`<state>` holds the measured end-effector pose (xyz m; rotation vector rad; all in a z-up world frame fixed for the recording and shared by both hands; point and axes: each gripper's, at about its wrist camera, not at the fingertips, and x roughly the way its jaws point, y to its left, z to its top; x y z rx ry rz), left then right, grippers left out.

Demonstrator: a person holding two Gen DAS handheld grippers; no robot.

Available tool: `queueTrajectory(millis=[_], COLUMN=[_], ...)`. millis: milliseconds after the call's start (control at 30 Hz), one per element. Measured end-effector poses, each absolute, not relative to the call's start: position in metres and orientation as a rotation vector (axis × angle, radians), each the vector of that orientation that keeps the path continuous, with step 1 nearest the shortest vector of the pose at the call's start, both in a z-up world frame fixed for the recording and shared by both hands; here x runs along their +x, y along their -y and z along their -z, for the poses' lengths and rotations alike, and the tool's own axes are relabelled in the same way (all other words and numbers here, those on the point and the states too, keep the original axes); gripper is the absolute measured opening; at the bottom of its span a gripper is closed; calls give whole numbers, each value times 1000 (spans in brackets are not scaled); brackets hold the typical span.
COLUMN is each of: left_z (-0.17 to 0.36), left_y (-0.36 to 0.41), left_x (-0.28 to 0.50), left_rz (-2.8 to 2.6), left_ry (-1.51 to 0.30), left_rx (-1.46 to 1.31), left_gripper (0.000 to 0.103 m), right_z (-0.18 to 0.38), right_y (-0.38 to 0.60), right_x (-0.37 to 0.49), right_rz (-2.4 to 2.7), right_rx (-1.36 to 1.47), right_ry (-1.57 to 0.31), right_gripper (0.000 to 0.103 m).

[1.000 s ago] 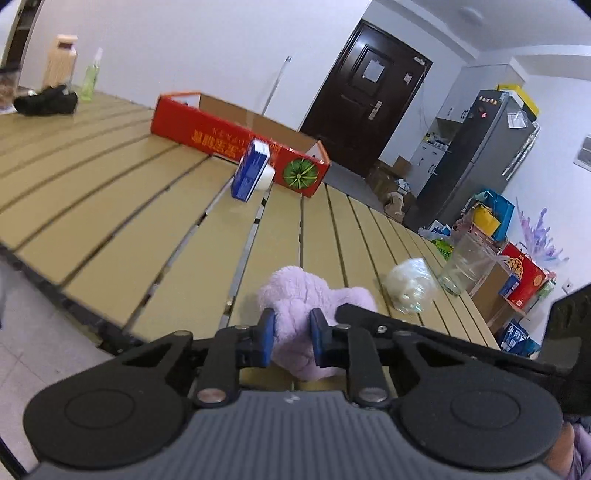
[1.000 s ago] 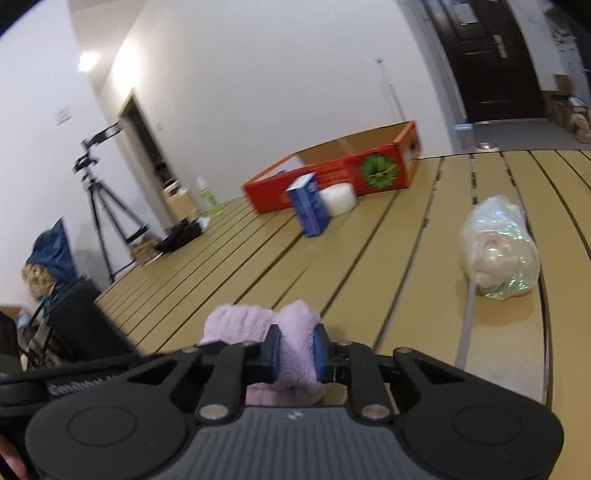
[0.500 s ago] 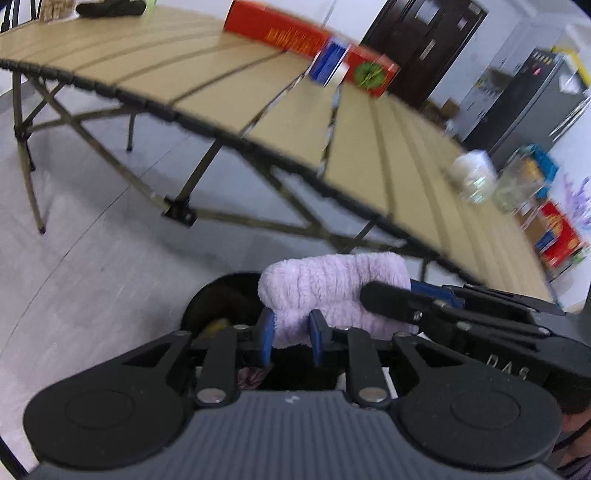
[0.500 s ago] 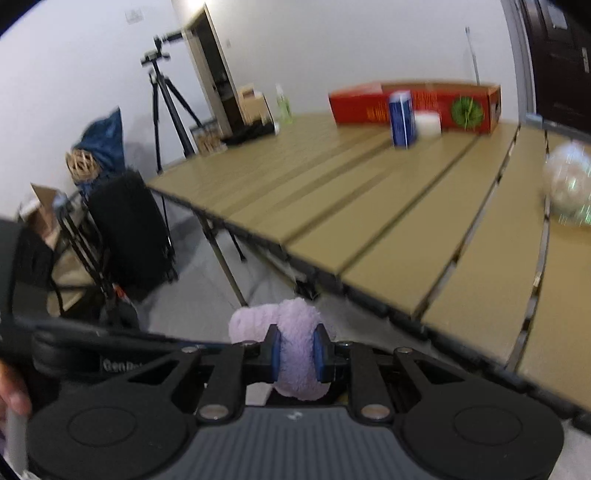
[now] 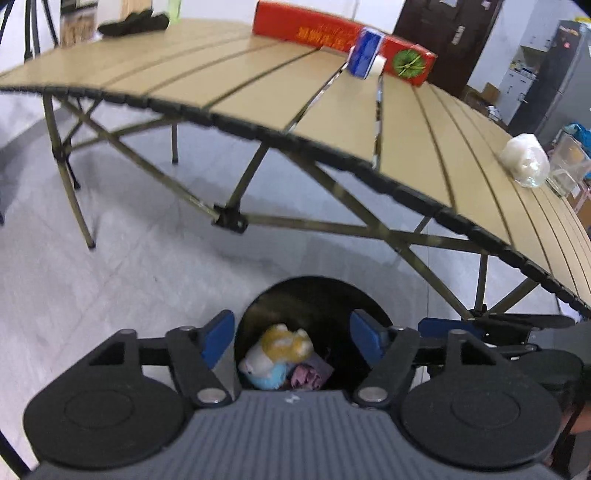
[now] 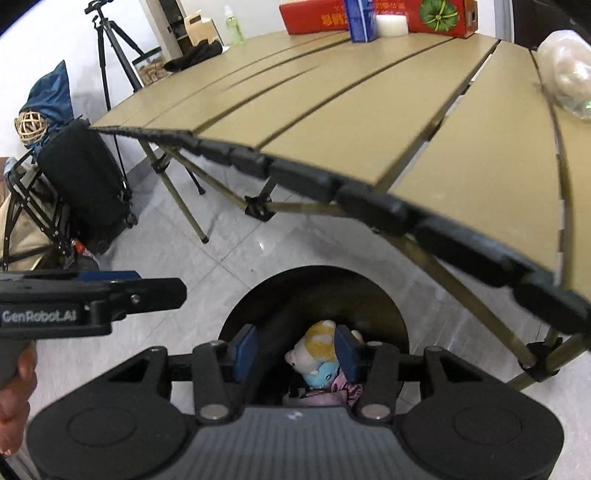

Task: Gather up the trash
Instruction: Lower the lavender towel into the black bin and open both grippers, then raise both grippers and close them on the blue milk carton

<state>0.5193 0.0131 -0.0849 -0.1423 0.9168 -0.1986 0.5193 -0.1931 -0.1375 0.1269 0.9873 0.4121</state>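
one table (image 5: 332, 122), one bin (image 5: 314, 295) holding one plush toy (image 5: 277, 354) and one purple cloth (image 5: 308, 376). on the table: one red box (image 5: 332, 33), one blue carton (image 5: 364, 53), one white roll (image 5: 378, 66), one plastic bag (image 5: 524, 164). two grippers (image 5: 291, 338) (image 6: 295, 352).

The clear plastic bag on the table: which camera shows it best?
The left wrist view shows the plastic bag best: it is whole, lying near the table edge beside a clear container. In the right wrist view the bag sits at the frame's right edge, cut off and blurred.
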Motion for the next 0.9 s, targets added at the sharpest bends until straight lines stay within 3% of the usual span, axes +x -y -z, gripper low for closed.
queueTrajectory(millis=[533,800,900], left_z=[90,30,-6], left_y=[-15,-13,-4], left_x=[525,512,545], left_rz=[174,325,341], left_ry=[-933,-667,-581], left_rx=[-148,-181,-187], left_gripper=[75,75,81], right_z=[114,49,21], right_y=[197,221,249], right_x=[514,496,499], right_rz=[-505,-609,-561], right_rx=[98,180,271], right_ry=[-934,-748,-592], right_gripper=[51,51,51])
